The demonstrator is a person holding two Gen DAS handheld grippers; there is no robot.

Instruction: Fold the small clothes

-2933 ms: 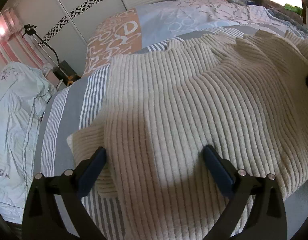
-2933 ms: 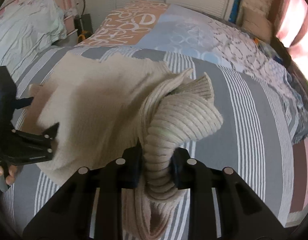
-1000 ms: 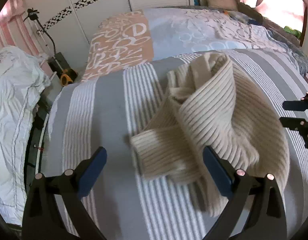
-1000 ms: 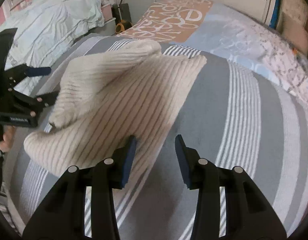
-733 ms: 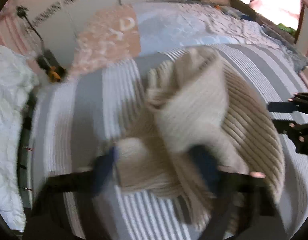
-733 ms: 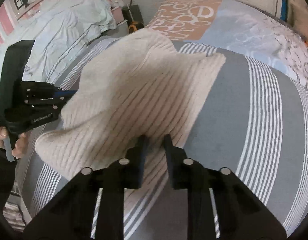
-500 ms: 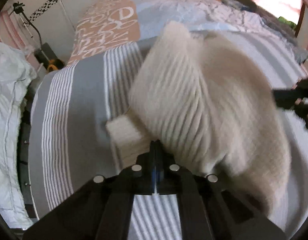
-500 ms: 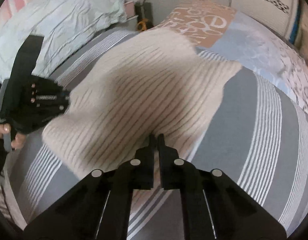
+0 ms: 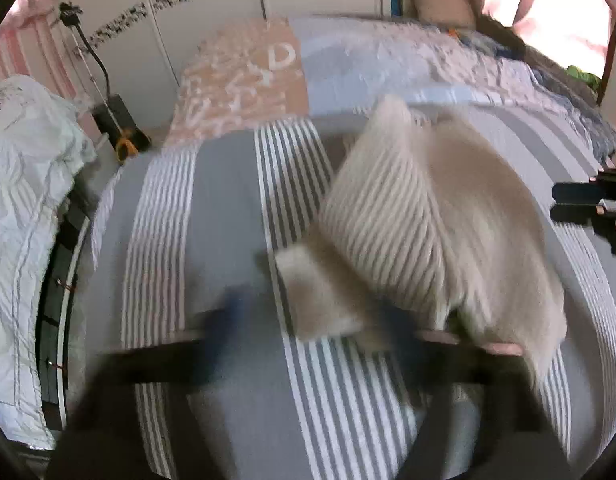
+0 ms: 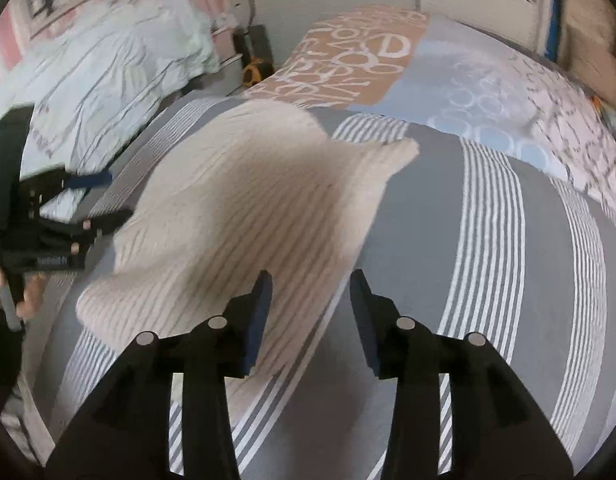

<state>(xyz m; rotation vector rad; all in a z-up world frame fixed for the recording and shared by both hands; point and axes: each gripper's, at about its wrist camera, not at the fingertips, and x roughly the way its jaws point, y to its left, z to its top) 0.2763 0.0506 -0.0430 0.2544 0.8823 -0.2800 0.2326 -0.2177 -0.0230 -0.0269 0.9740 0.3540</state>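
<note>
**Ribbed knit: soft, bulky, no stiffness**

Cream sweater lies bunched on the striped bedspread. Right gripper jaws apart, empty, at its near edge. Left gripper blurred; jaws seem apart. Judgement: light, drapes, slumps; pinch hem or cuff corners.

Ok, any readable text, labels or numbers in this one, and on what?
"D": large white letter on the orange patterned pillowcase; the other white letters overlap and are unreadable.
Dark print on the pale bedding at left: too small and distorted.
Small label on the left gripper body: too blurred.
</note>
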